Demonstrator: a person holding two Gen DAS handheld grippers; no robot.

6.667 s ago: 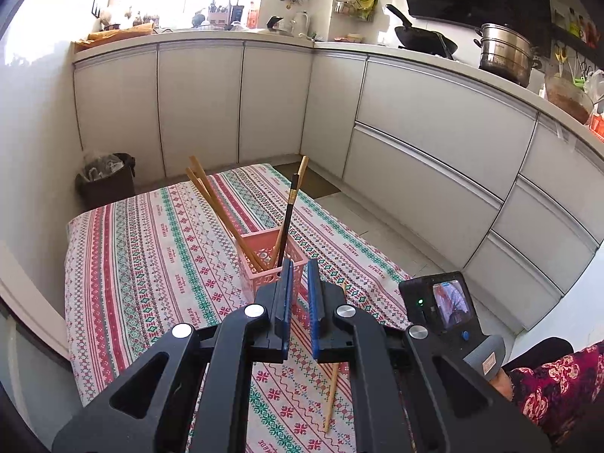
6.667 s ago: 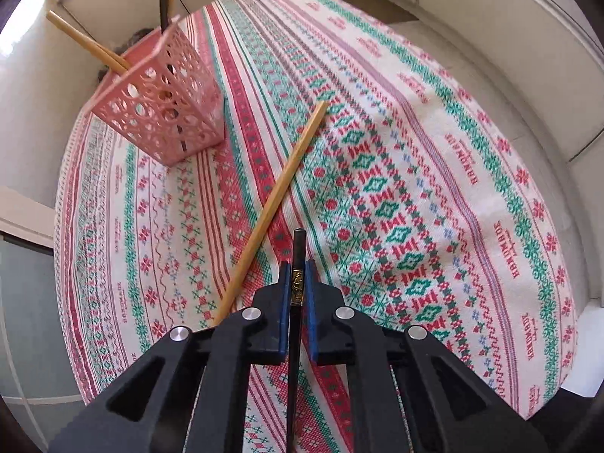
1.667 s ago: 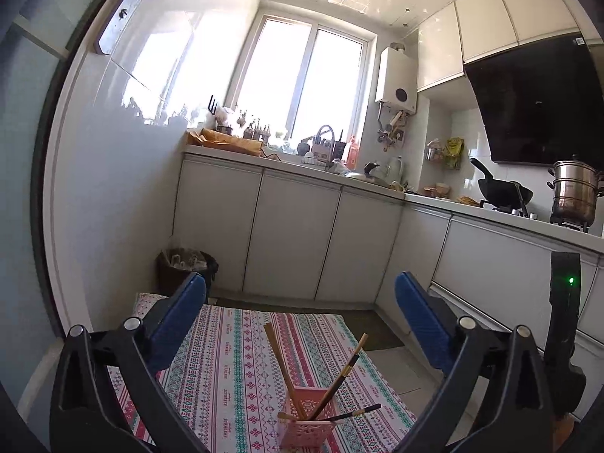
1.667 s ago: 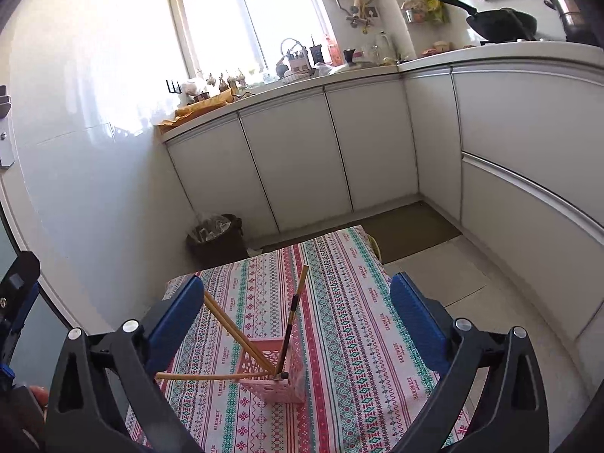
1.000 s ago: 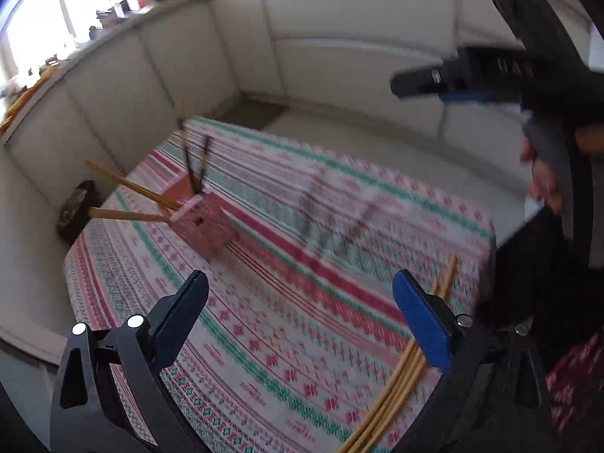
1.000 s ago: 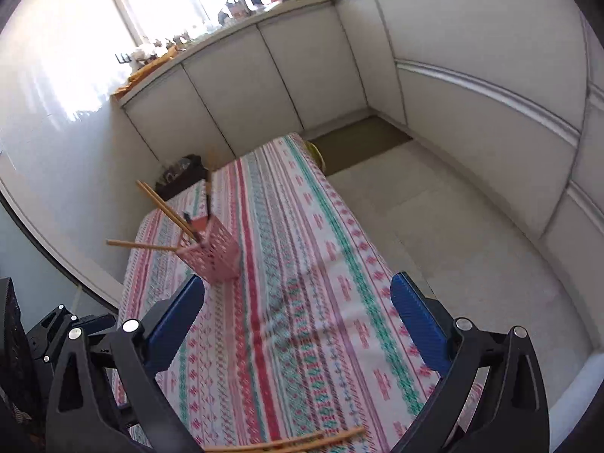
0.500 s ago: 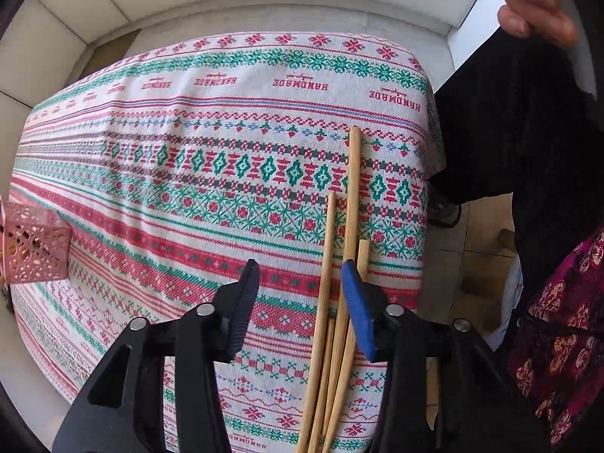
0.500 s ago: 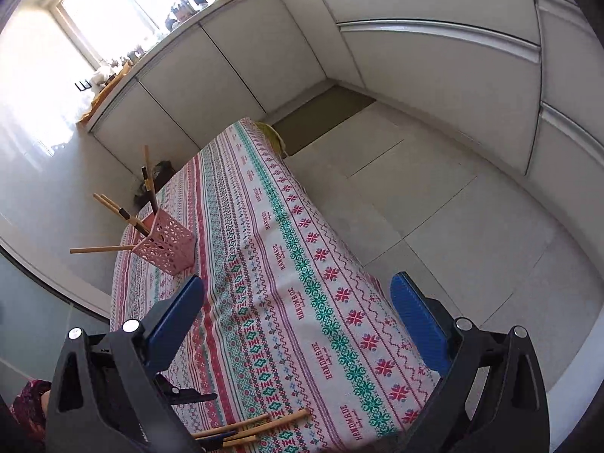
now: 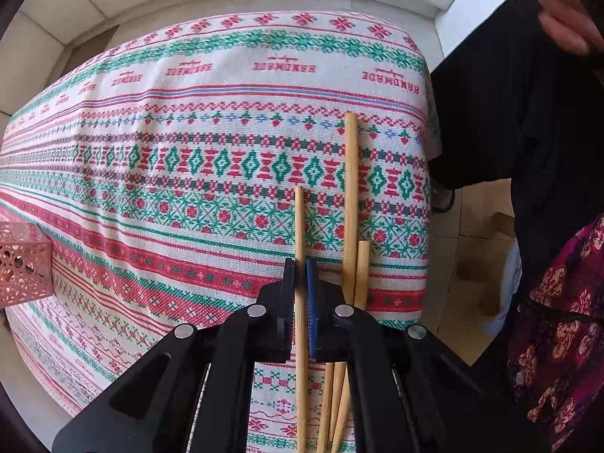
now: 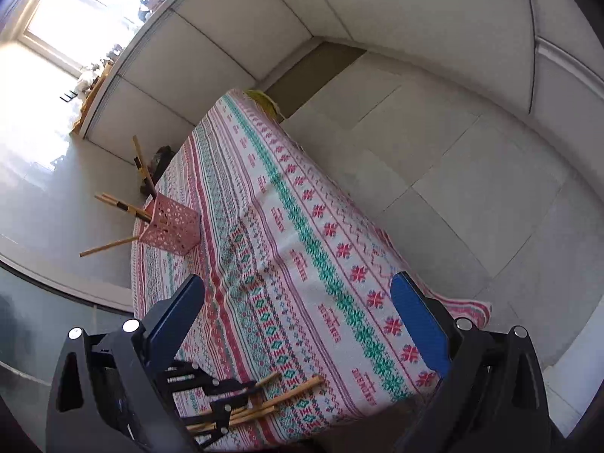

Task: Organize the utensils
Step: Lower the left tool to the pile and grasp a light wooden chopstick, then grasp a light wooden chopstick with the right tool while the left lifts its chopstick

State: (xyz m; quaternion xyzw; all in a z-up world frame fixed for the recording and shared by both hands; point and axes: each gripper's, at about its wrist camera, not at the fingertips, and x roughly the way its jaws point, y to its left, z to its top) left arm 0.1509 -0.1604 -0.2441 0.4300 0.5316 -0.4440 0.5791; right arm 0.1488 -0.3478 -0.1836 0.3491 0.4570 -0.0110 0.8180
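Note:
My left gripper (image 9: 301, 275) is shut on a bamboo chopstick (image 9: 300, 234) that lies on the patterned tablecloth (image 9: 170, 173). Beside it on the right lie more bamboo chopsticks (image 9: 351, 204) in a loose bundle. The pink perforated utensil basket (image 9: 20, 260) sits at the left edge of the left wrist view. In the right wrist view the basket (image 10: 170, 224) holds several chopsticks leaning outward. My right gripper (image 10: 298, 324) is open and empty, high above the table. The left gripper (image 10: 230, 396) and the chopstick bundle (image 10: 271, 396) show at the bottom of that view.
The table's near edge and corner (image 9: 422, 75) are close to the chopsticks. The person's dark clothing (image 9: 521, 113) and patterned skirt (image 9: 558, 321) are at the right. White cabinets (image 10: 415, 19) and tiled floor (image 10: 472, 188) surround the table.
My left gripper has come down to the chopstick bundle and closed on the leftmost chopstick. My right gripper has stayed open and tilted further down over the table.

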